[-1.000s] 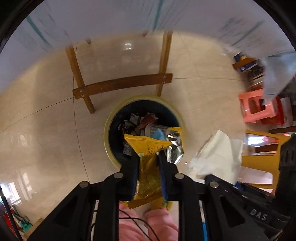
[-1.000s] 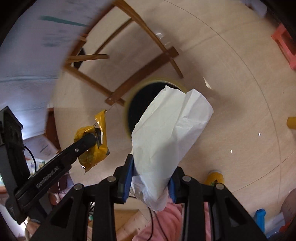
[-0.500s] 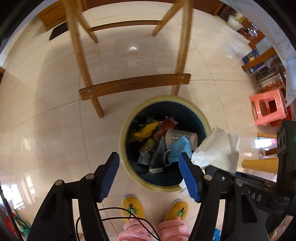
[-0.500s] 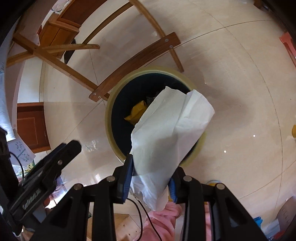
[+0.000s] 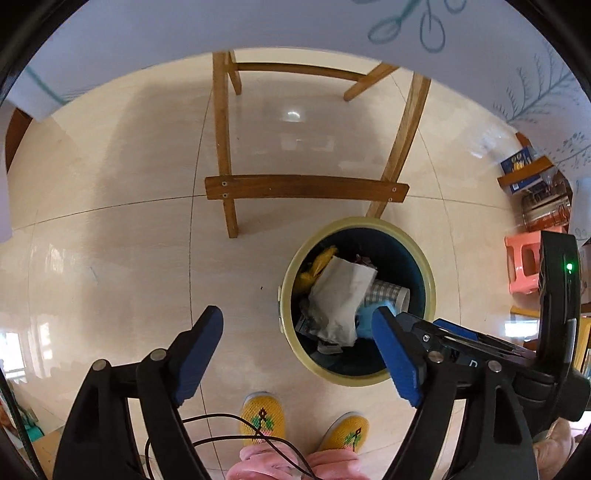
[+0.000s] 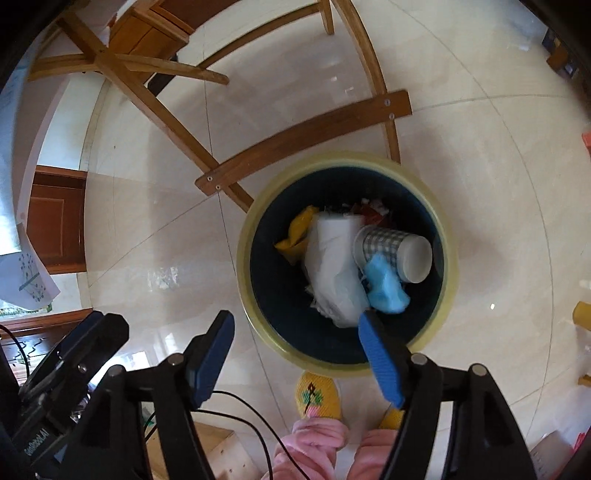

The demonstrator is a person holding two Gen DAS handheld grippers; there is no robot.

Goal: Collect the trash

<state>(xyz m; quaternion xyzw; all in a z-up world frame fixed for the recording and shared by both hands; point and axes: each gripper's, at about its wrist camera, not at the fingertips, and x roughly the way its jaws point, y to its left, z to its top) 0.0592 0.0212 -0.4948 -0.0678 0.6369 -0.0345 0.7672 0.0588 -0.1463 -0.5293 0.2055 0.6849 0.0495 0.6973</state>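
Note:
A round trash bin with a pale yellow rim (image 5: 430,295) (image 6: 243,236) stands on the tiled floor. Inside lie a white tissue (image 5: 343,295) (image 6: 334,266), a yellow wrapper (image 5: 317,262) (image 6: 297,232), a checked paper cup (image 6: 395,247) and a blue mask (image 6: 386,286). My left gripper (image 5: 299,356) is open and empty, above the floor left of the bin. My right gripper (image 6: 295,354) is open and empty, above the bin's near rim; it also shows at the right of the left wrist view (image 5: 480,350).
A wooden chair's legs and crossbar (image 5: 306,186) (image 6: 306,140) stand just behind the bin. A pink stool (image 5: 524,262) and shelves are at the right. The person's yellow slippers (image 5: 262,417) are at the bin's near side. A white tablecloth (image 5: 258,26) hangs above.
The left gripper opened and dropped the yellow wrapper into the bin. Then the right gripper opened and the white tissue fell into the bin. Both grippers are now empty.

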